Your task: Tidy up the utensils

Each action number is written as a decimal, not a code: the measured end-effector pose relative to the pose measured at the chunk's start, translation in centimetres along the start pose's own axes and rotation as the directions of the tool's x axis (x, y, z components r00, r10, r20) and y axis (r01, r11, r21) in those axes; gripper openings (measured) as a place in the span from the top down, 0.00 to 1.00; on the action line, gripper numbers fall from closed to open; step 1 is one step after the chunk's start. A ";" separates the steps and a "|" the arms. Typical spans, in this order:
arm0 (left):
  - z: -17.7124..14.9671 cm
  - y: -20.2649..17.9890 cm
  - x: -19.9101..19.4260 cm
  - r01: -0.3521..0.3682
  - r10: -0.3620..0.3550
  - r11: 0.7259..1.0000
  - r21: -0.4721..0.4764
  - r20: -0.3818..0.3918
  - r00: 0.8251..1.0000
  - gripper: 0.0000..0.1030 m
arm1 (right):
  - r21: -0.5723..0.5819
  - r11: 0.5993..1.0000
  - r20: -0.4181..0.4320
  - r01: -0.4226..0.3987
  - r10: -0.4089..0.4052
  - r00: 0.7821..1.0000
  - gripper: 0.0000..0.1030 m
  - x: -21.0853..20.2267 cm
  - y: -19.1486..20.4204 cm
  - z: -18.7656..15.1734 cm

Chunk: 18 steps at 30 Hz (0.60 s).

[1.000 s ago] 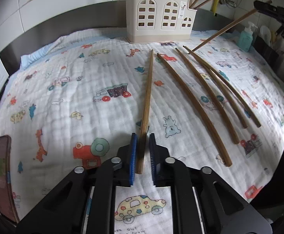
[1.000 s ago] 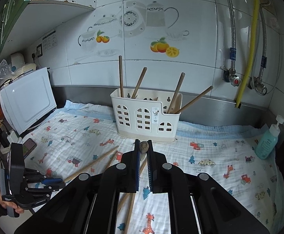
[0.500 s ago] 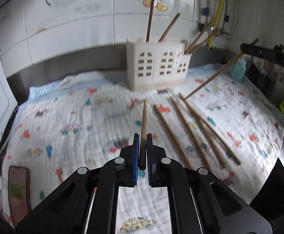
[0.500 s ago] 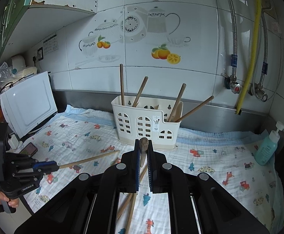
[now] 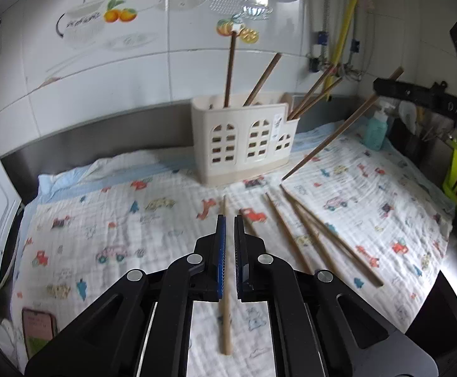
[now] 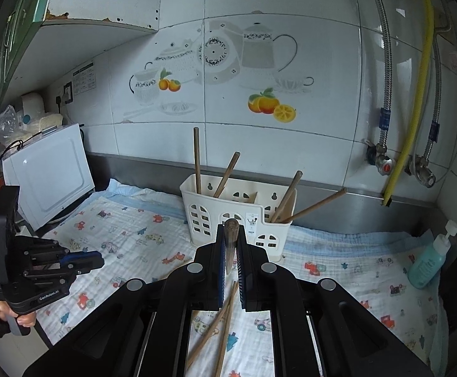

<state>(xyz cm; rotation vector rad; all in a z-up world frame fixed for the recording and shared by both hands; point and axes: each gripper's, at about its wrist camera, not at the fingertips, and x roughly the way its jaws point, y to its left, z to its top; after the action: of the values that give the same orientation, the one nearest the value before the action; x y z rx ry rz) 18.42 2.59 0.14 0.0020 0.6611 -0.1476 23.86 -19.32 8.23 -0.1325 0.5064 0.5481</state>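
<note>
At the near edge of the worktop, the left gripper (image 5: 227, 220) is clamped on a pale chopstick (image 5: 225, 314), pads pinching it partway along, its butt end hanging out behind the jaws and its tip poking forward over the cartoon-print cloth (image 5: 118, 220) towards the holder. Off to the right side, the right gripper (image 6: 231, 245) has its own catch: a darker chopstick (image 6: 230, 242) pinched between the blue pads, blunt end up, and in the left wrist view that same stick (image 5: 341, 132) slants down with its tip above the cloth, just beside the holder's right end.

Below that gripper, a handful of loose chopsticks (image 5: 310, 235) lie fanned on the cloth, right of centre, tips pointing towards the holder, some crossing one another. Down by the near left corner a phone (image 5: 38, 326) lies flat at the cloth's edge.

Further back, the cream utensil holder (image 5: 244, 141) stands upright near the back edge, and it already has stock in it: chopsticks (image 6: 197, 160) upright and leaning in the left compartment, two more (image 6: 291, 194) leaning out to the right from the low right compartment. A teal soap bottle (image 6: 426, 264) stands at the far right corner.
</note>
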 end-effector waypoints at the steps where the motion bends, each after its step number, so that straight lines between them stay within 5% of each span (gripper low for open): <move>1: -0.4 0.1 0.1 0.015 -0.015 1.000 -0.002 -0.017 1.000 0.96 | 0.001 1.000 -0.002 -0.004 0.004 1.000 0.94 0.0 0.0 -0.1; 18: -8.5 1.1 3.8 0.020 -0.039 0.997 -0.081 -0.232 0.972 0.92 | 0.000 1.000 -0.024 -0.012 0.012 1.000 0.94 0.4 0.5 -1.2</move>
<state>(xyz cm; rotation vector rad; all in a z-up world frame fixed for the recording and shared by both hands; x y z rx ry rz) 16.29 3.55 -8.96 -0.0665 0.9018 -0.1515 23.38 -19.05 7.04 -0.1365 0.5313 0.5590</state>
